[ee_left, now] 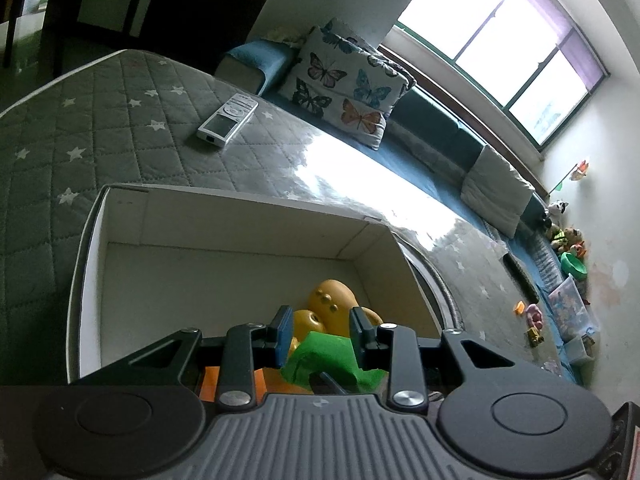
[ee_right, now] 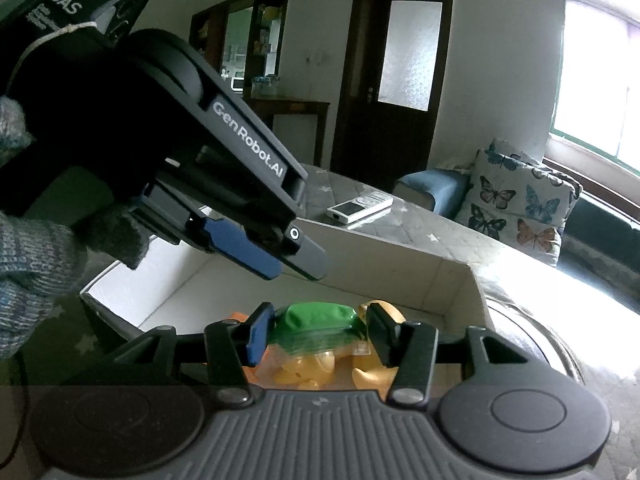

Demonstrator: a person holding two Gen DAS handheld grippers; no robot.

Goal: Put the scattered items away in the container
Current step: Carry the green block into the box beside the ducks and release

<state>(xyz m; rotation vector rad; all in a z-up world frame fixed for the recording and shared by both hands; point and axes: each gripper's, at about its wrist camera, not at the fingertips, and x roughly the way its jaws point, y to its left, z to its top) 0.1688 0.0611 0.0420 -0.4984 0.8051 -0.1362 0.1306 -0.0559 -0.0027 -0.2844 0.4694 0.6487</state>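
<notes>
Left wrist view. Your left gripper [ee_left: 320, 330] hangs over the near end of the box [ee_left: 240, 216], jaws partly apart, nothing pressed between the pads. Below and between the fingers: a green toy [ee_left: 332, 360], crumpled and matte, lying on yellow toys [ee_left: 332, 300] that are smooth, rounded and glossy, one with three raised studs. An orange piece [ee_left: 212, 384] shows under the left finger. All of these lie in the box. Box: white card, straight thin walls, open top, floor bare ahead of the fingers up to the far wall. It sits on a grey quilt [ee_left: 100, 120] with diamond stitching and white stars. Well ahead and left, on the quilt outside the box, lies a remote [ee_left: 227, 120], flat, white, hard-edged. Beyond it, a butterfly pillow [ee_left: 344, 84]. Far right, small toys [ee_left: 534, 316] lie scattered on the quilt's edge.

Right wrist view. Your right gripper [ee_right: 316, 332] brackets the green toy [ee_right: 316, 324]; here it looks shiny and film-wrapped. The pads stand narrowly apart, and whether they still touch it I cannot tell. Yellow toys [ee_right: 308, 368] lie underneath. The left gripper [ee_right: 280, 260] crosses above and to the left, its fingers over the box [ee_right: 400, 268]. The right wall stands just beside your right finger. The remote [ee_right: 359, 206] lies ahead beyond the far wall.
</notes>
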